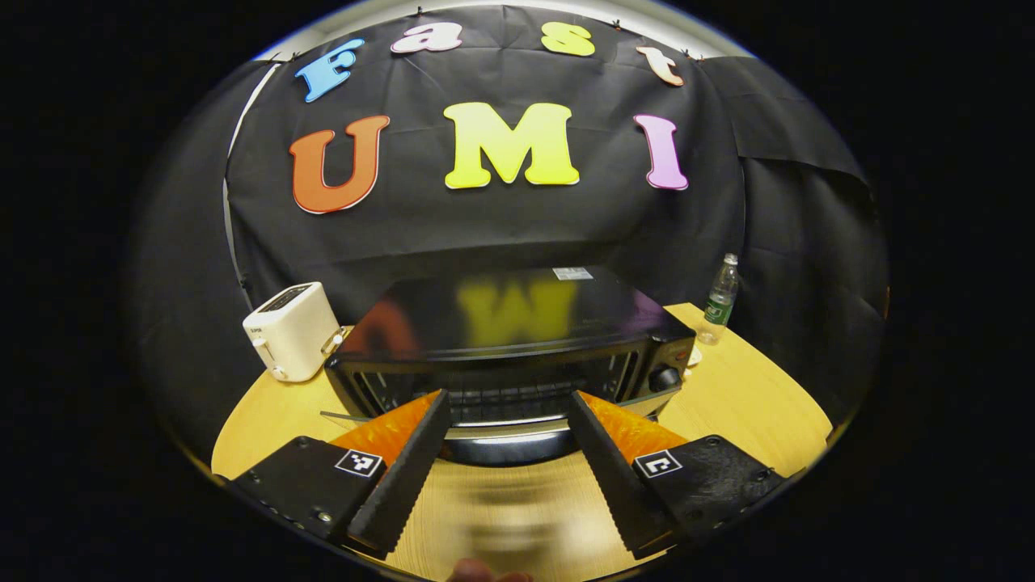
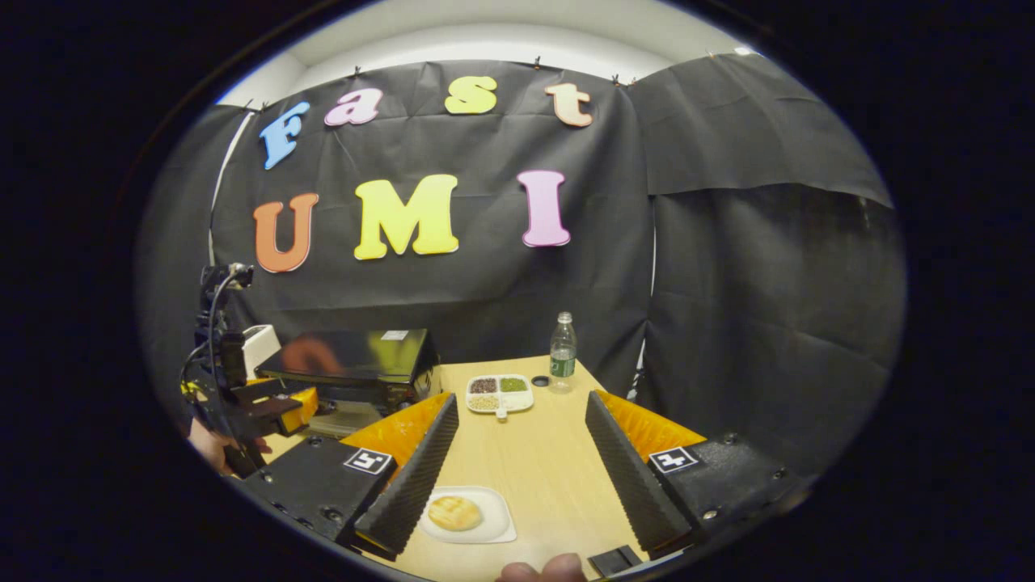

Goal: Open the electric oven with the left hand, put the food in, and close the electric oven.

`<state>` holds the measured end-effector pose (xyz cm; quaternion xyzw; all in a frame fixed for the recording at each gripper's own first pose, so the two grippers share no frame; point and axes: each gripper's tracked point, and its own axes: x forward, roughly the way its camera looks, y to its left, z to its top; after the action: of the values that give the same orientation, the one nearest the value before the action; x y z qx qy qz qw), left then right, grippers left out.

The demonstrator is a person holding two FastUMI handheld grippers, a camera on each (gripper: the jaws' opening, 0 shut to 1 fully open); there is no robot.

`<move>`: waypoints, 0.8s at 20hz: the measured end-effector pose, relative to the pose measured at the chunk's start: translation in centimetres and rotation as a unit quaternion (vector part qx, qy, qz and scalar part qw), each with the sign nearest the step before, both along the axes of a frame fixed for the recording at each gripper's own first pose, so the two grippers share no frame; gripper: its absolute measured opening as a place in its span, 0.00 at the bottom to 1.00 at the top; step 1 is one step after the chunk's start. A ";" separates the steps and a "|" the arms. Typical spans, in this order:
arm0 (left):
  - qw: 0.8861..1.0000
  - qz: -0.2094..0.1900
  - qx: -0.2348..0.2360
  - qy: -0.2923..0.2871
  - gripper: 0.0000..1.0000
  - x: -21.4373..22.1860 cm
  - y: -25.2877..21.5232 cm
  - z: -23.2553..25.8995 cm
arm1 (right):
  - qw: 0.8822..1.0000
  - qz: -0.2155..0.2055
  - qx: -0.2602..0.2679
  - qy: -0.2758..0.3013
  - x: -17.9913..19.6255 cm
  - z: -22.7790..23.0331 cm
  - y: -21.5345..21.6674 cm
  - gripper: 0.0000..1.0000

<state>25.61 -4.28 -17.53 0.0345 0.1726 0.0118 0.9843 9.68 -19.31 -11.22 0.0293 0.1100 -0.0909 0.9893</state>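
Observation:
The black electric oven [image 1: 517, 319] sits on the wooden table [image 1: 752, 396]. Its door hangs swung down, and the silver handle [image 1: 509, 428] points toward me. My left gripper [image 1: 508, 400] is open, its fingers wide apart on either side of the handle and not pressing it. In the right gripper view, a round bun [image 2: 454, 512] lies on a white plate [image 2: 495, 529] close in front. My right gripper [image 2: 521, 400] is open above the table, with the plate beside one finger. The oven [image 2: 356, 356] stands far left there, and the left gripper [image 2: 279, 408] is in front of it.
A white toaster [image 1: 291, 330] stands left of the oven. A plastic bottle [image 1: 720, 299] is at its right, near the wall. A divided dish of grains [image 2: 499, 392] and a bottle cap [image 2: 540, 381] lie mid-table. A hand [image 2: 214, 449] holds the left gripper.

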 end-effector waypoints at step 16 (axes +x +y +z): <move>0.992 0.015 -0.062 0.105 0.94 -7.5 0.9 -11.4 | 0.996 -0.004 -0.014 0.089 -5.8 -5.0 0.3 0.99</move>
<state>18.11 -3.42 -28.95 -0.0280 0.2758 0.0127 0.9607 3.91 -19.04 -16.18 0.0074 0.1966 -0.0987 0.9755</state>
